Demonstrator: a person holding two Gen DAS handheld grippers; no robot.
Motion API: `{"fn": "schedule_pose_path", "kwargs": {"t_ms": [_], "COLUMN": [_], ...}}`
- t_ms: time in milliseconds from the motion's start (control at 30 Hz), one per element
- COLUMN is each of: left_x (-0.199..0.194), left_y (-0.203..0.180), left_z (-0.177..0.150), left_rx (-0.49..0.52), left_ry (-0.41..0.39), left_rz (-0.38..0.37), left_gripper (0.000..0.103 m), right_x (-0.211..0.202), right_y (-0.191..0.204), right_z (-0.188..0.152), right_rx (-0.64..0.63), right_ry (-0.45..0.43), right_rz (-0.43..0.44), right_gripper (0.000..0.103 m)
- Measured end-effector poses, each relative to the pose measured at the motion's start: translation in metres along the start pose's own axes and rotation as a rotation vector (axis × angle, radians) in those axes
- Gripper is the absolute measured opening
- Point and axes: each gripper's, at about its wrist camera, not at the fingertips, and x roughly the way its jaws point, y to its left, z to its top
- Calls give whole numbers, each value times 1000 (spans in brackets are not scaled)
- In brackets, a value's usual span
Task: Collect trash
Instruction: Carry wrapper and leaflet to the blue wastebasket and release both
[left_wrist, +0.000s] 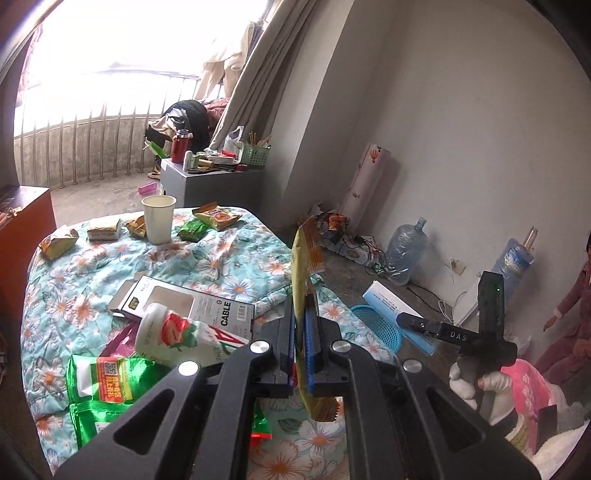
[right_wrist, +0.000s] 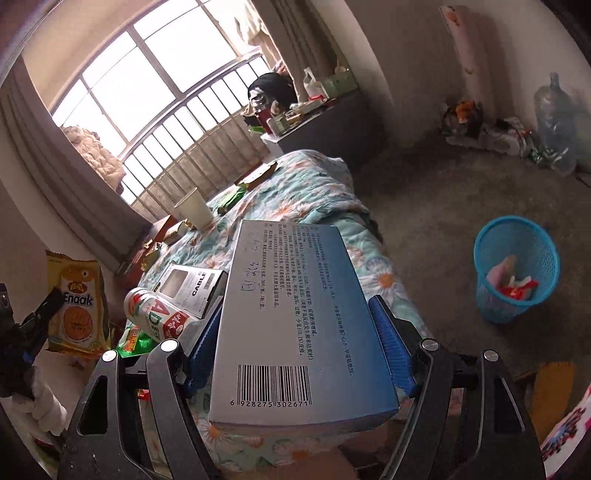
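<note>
left gripper (left_wrist: 300, 332) clamped tight on a flat yellow snack wrapper (left_wrist: 303, 266), sticking up edge-on past the fingers | right gripper (right_wrist: 295, 325) gripping a grey-blue cardboard box (right_wrist: 295, 314) between both pads, off the floral-quilt table's (right_wrist: 317, 184) right edge | blue mesh bin (right_wrist: 515, 269) on the floor nearby
</note>
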Motion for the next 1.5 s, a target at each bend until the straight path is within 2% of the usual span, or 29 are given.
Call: {"fn": "schedule_pose_path", "kwargs": {"t_ms": [167,333,400,600,700,800,867,900,933,967,1033,1133,1233,1367,1500], "left_x": [71,180,225,358,410,453,481,495,508,518,531,536,524,483,416], "left_y": [-55,-119,-147,-210,-232,-249,-257,-259,-260,-260,-255,-244,-235,-222,-201], "left_z": [38,59,56,29,18,17,15,12,8,3,-5,-8,0,28,60], "left_rx": [95,160,196,282,319,335,314,304,292,278,232,159,196,206,210], "left_ry": [86,266,342,531,572,563,554,563,563,557,571,594,569,512,429], "left_rz": [-108,-202,-225,-236,-234,-234,-249,-256,-241,-220,-209,-233,-230,-246,-279], "left_gripper": [4,4,4,4,5,5,15,38,61,63,63,63,63,63,66], "right_x": [-28,-33,-29,-1,19,39,53,59,69,78,91,90,80,60,37], "right_y": [-55,-126,-155,-237,-274,-310,-337,-349,-361,-372,-386,-388,-378,-359,-318], "right_z": [9,8,6,4,11,28,39,41,43,43,35,18,5,-2,6], "right_rx": [140,339,417,626,690,735,770,786,796,802,835,874,843,797,684], "right_ry": [-97,-134,-136,-103,-91,-107,-121,-122,-118,-107,-62,-74,-86,-113,-155], "right_rz": [-73,-159,-198,-229,-245,-251,-261,-269,-297,-334,-405,-388,-403,-411,-406], "right_gripper": [71,71,71,72,72,72,77,87,89,89,89,89,89,89,89]}}
